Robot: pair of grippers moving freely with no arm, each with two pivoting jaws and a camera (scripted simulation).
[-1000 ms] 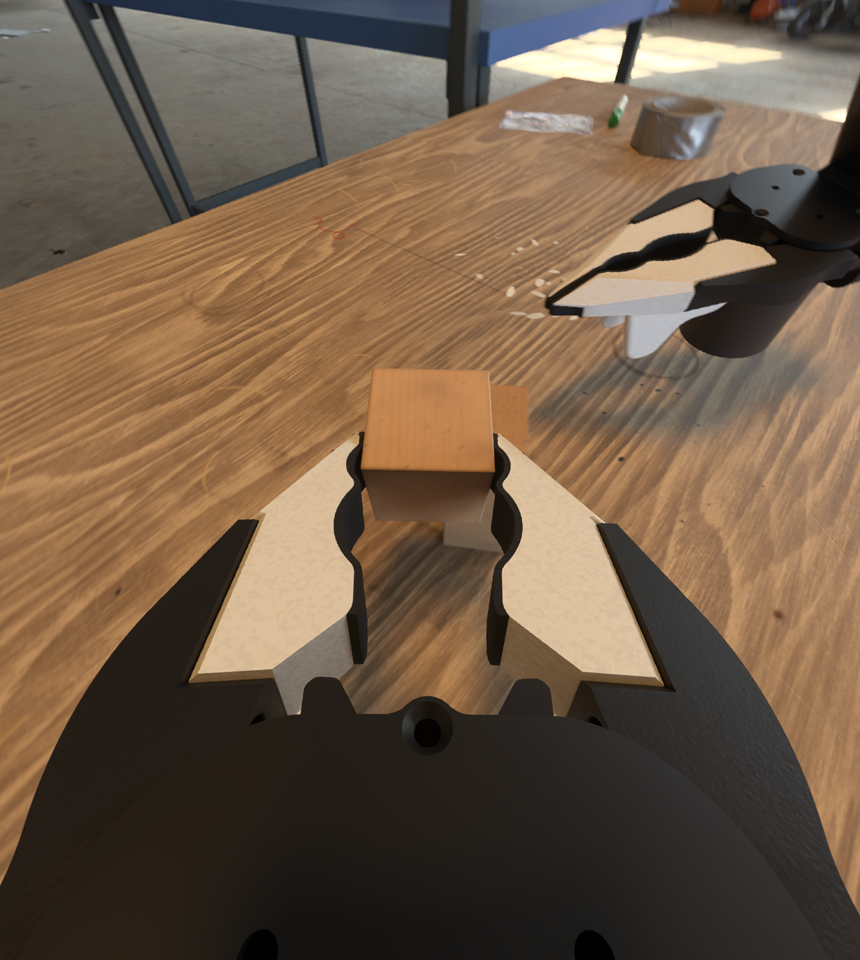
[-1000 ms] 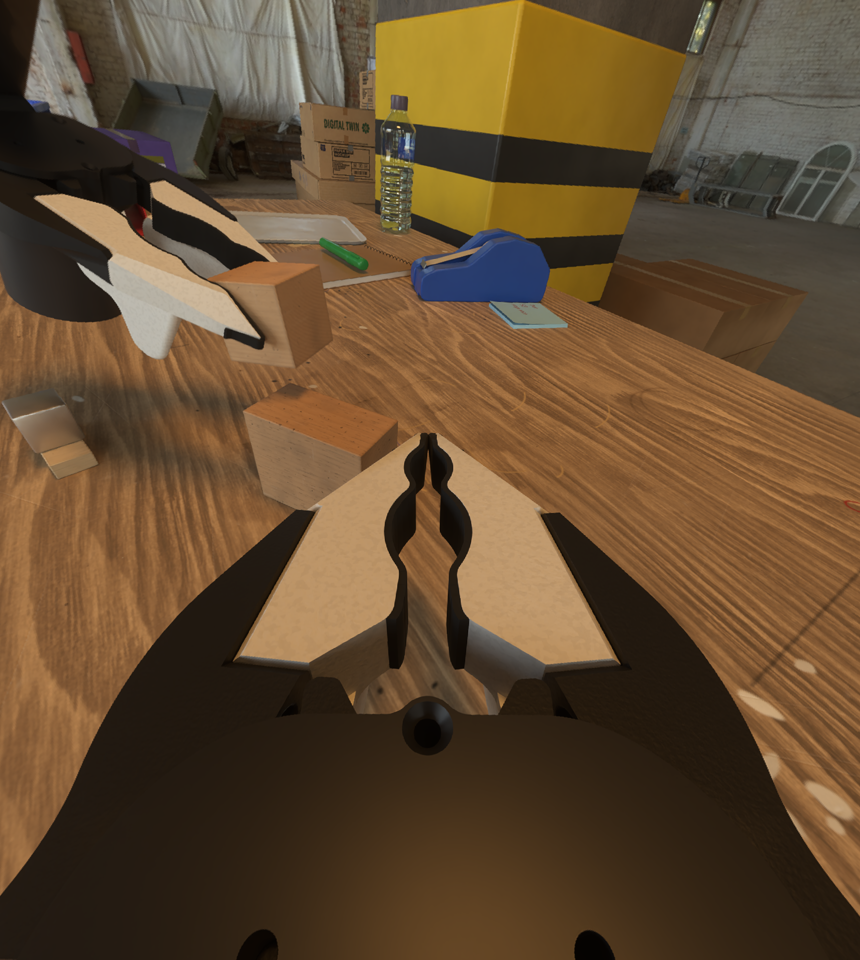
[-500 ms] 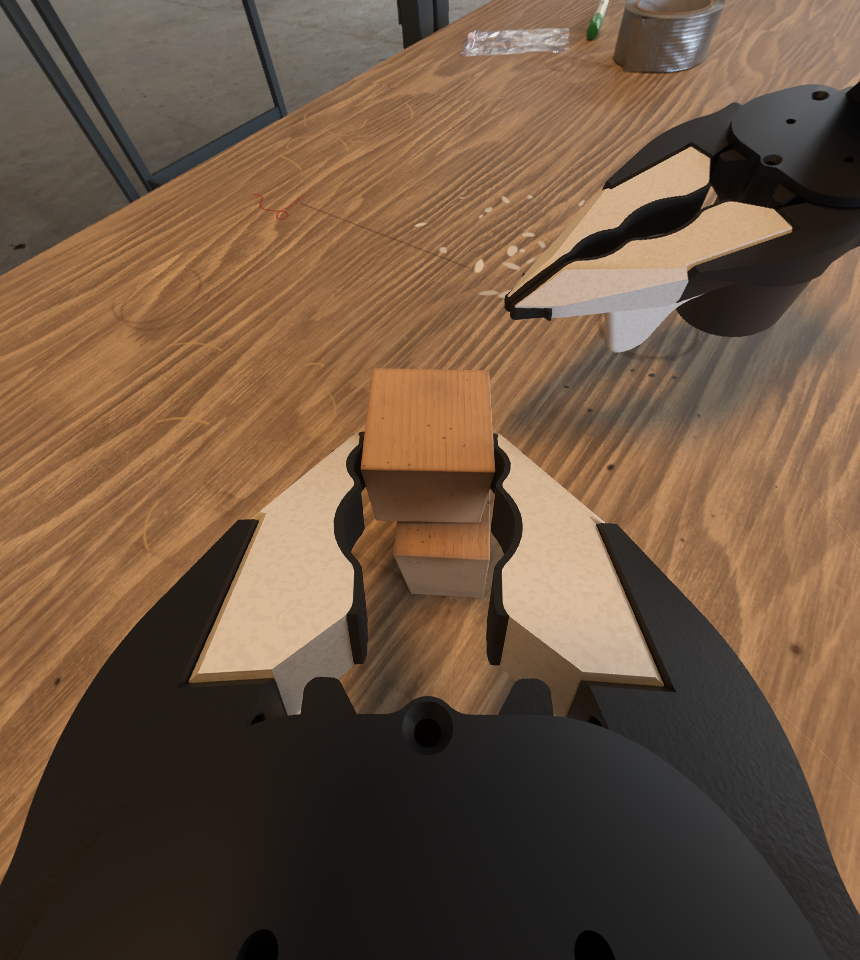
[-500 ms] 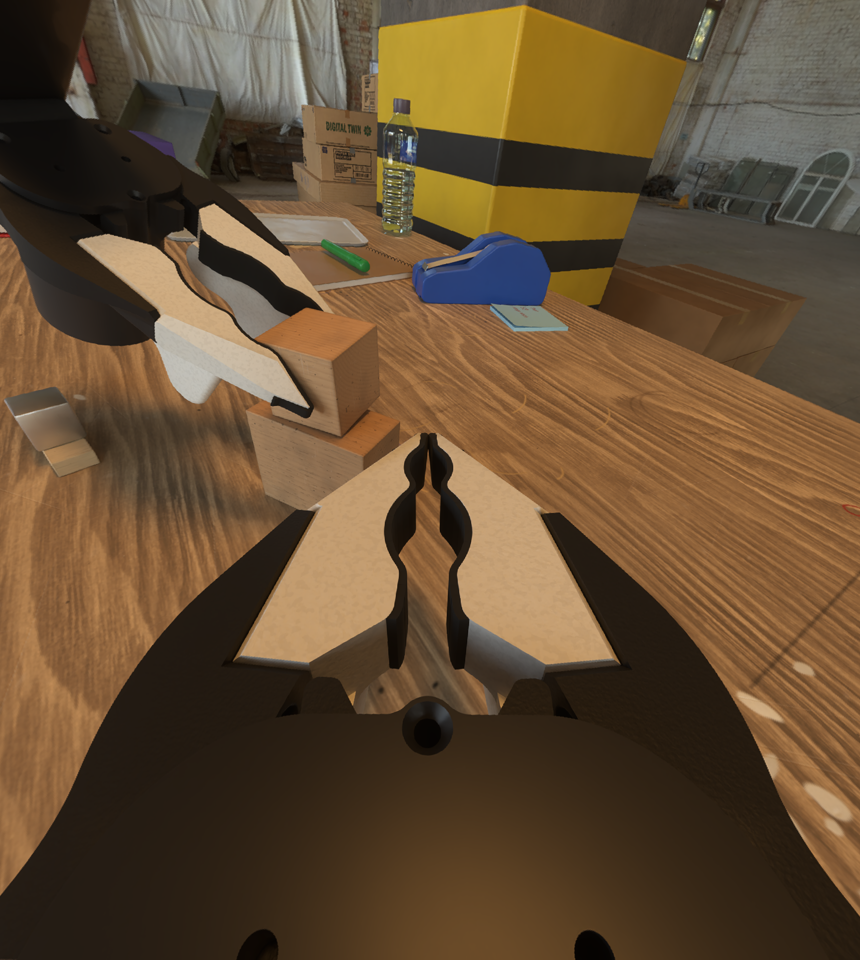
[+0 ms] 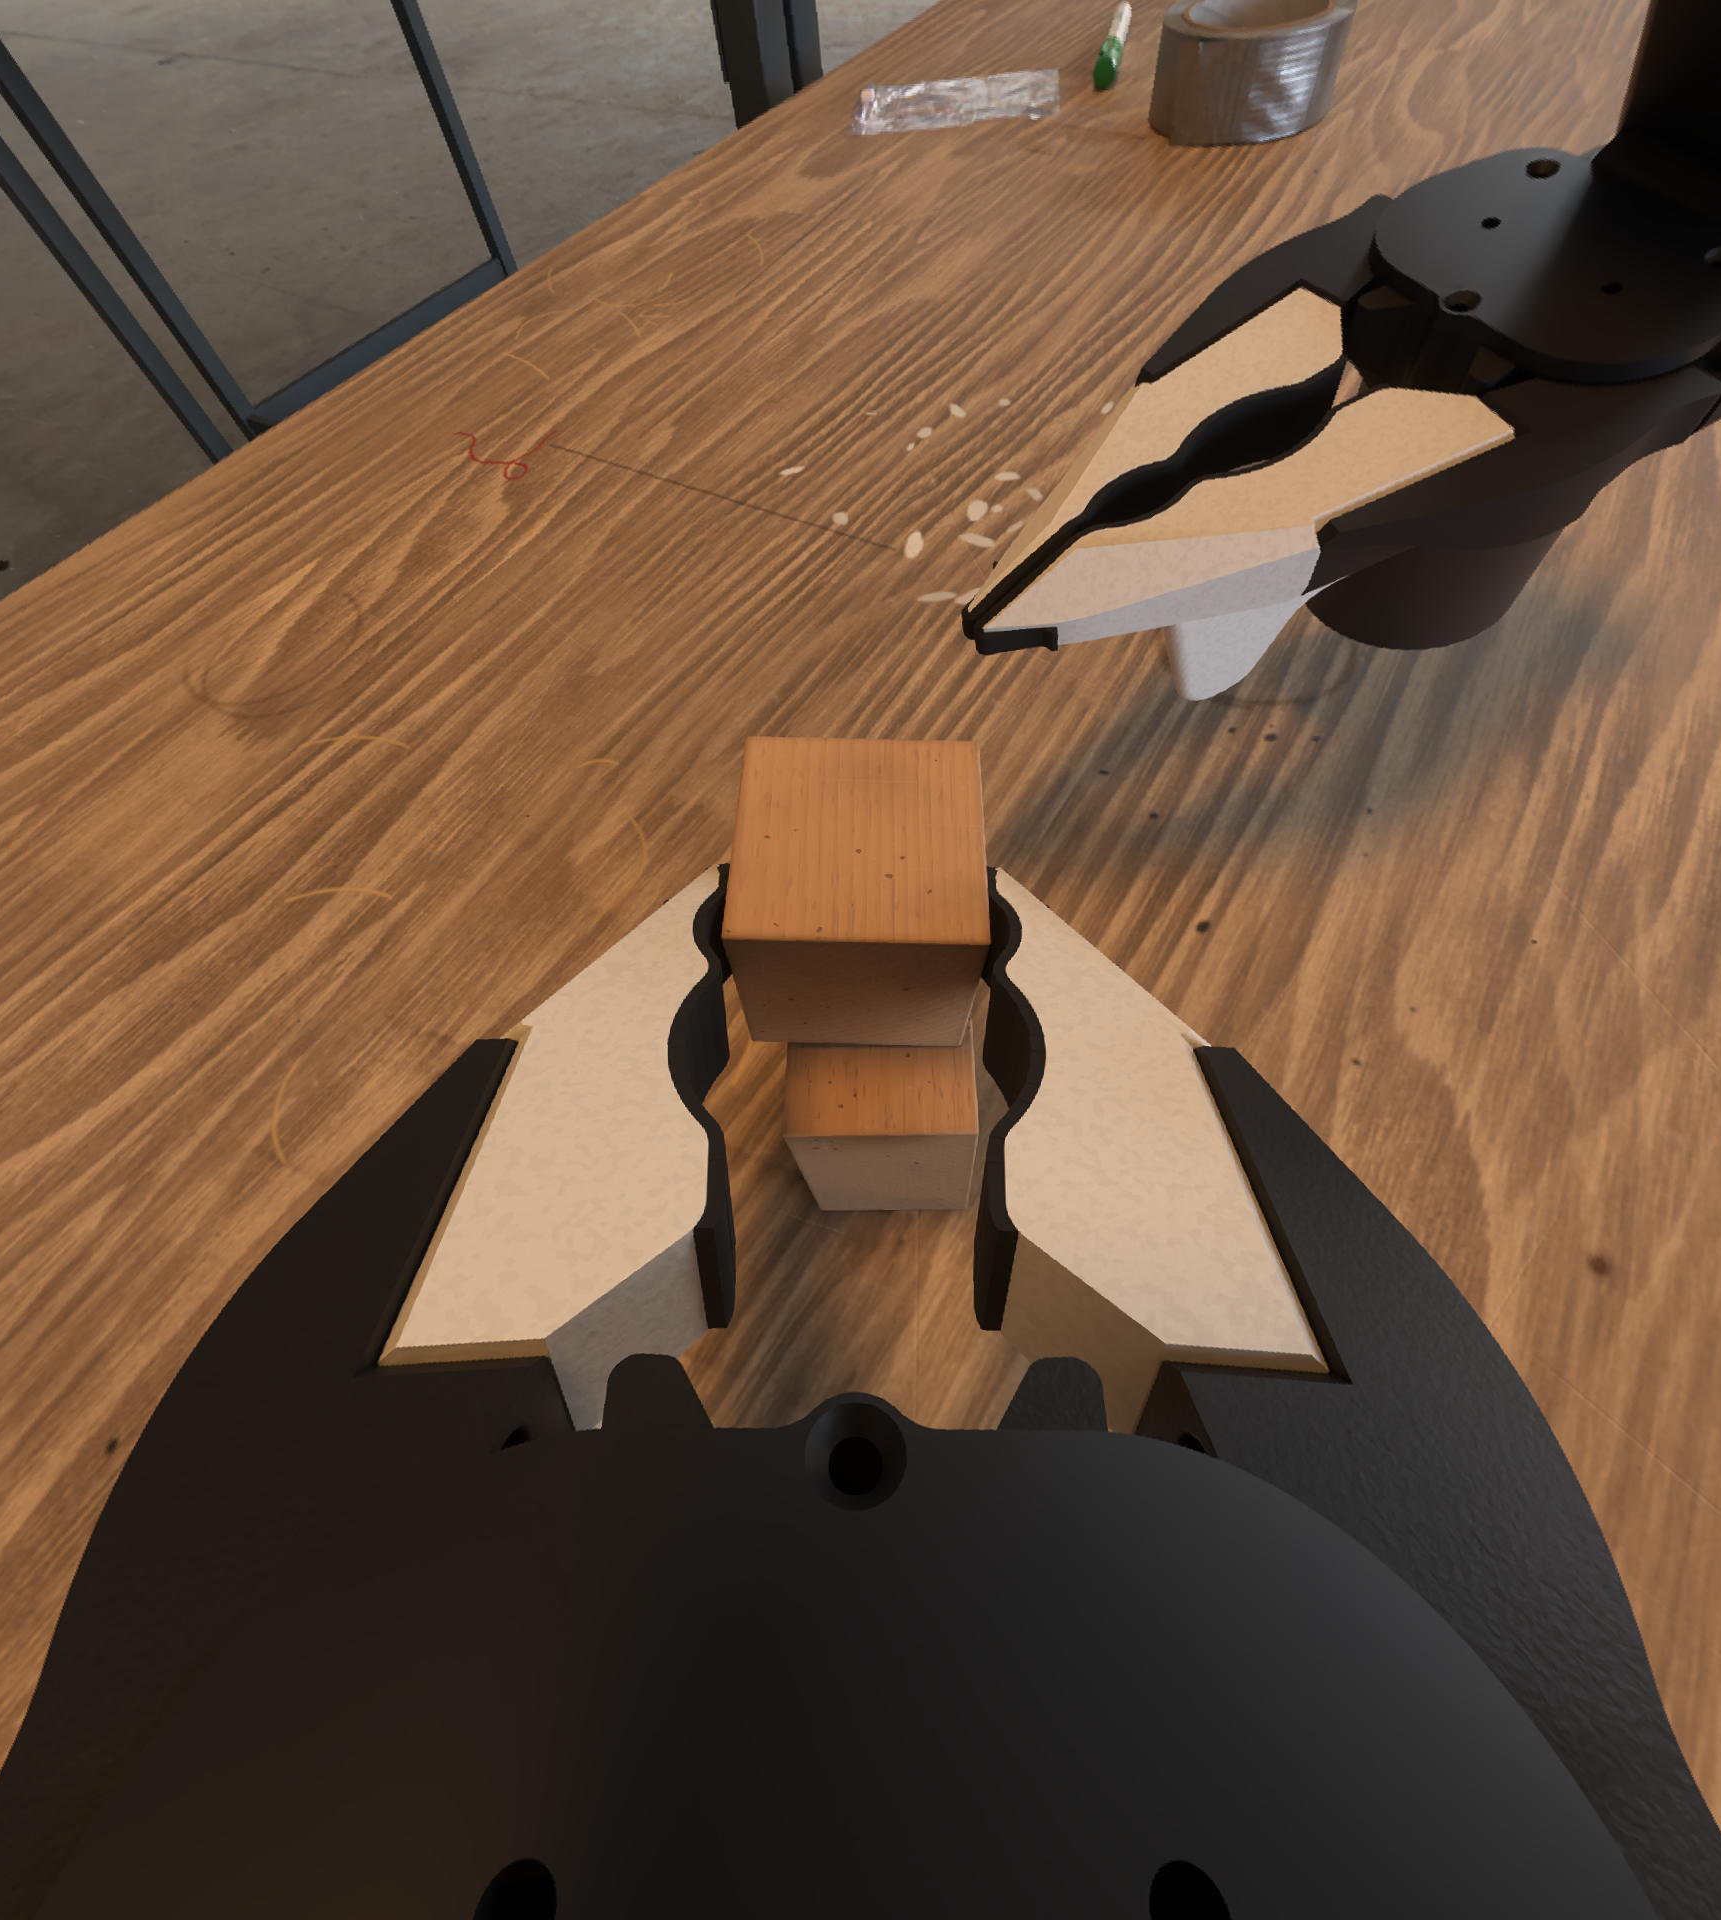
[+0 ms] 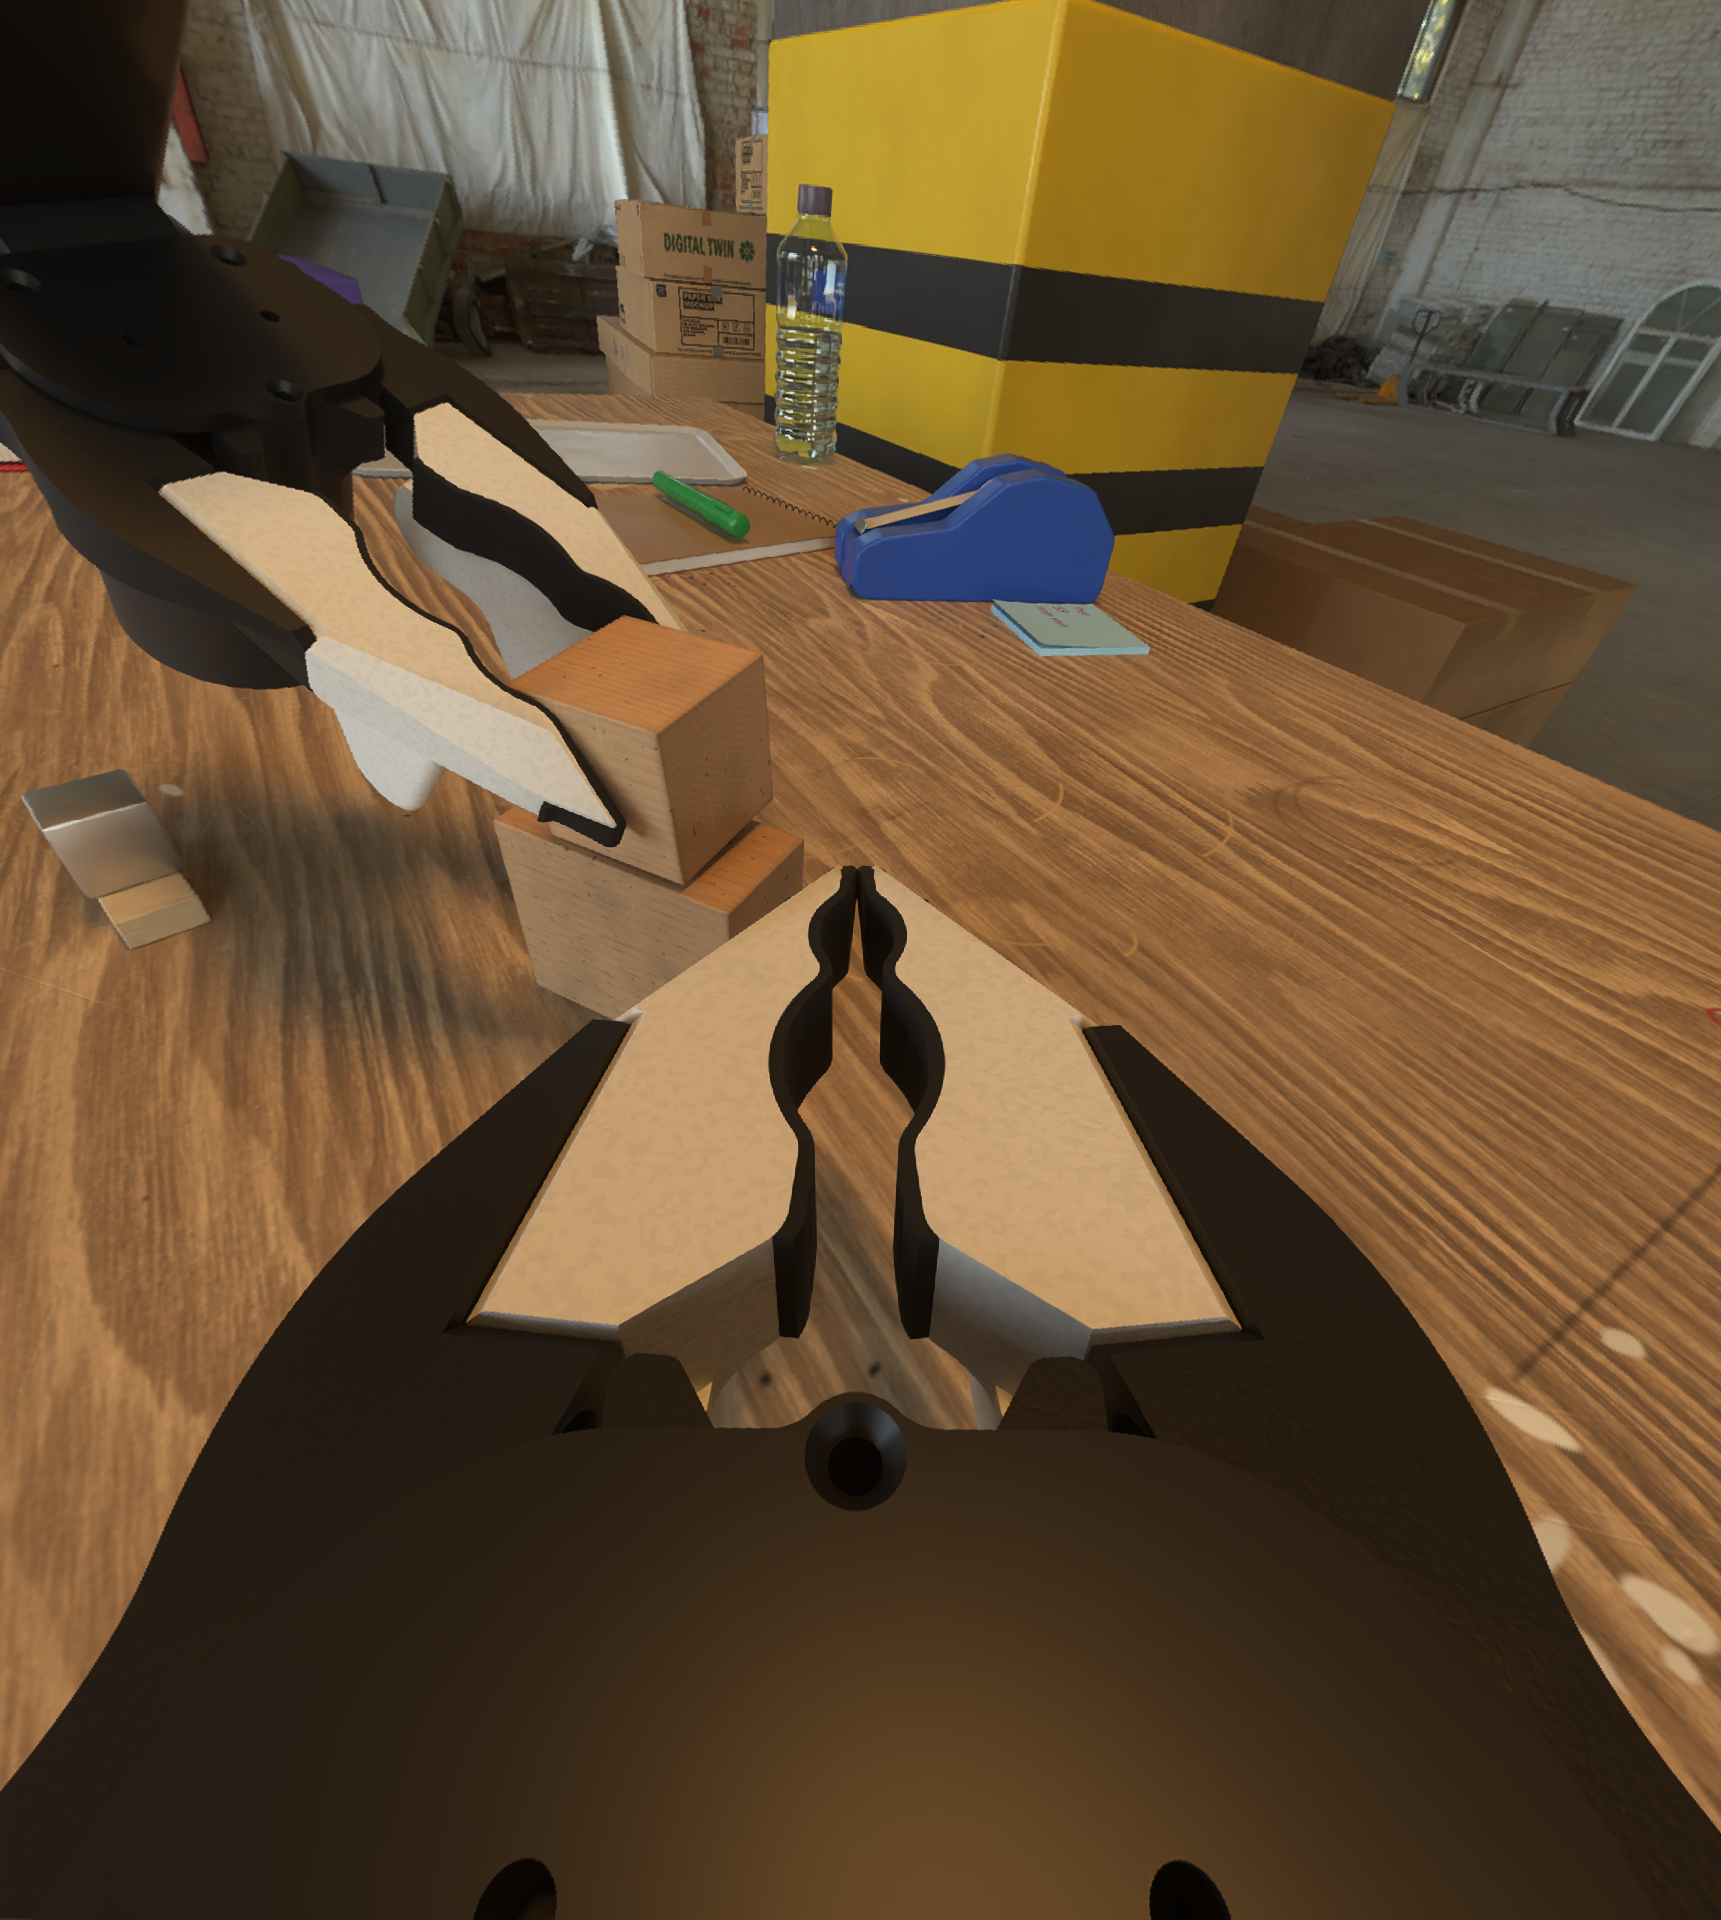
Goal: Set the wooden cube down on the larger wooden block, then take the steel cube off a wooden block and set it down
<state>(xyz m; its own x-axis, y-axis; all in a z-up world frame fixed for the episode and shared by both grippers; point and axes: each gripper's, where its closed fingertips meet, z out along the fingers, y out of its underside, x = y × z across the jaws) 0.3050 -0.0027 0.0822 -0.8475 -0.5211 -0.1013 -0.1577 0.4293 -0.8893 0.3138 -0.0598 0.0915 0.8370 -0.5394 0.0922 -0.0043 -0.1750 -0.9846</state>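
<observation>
Left tongs clamp the wooden cube against the larger block; right tongs closed, empty.

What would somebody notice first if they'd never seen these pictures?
Probably the left claw pinching the wooden cube right over the larger wooden block in the middle of the table. Next, the big yellow and black pillar behind the table, with a blue tape dispenser in front of it. The right claw waits shut nearby.
</observation>
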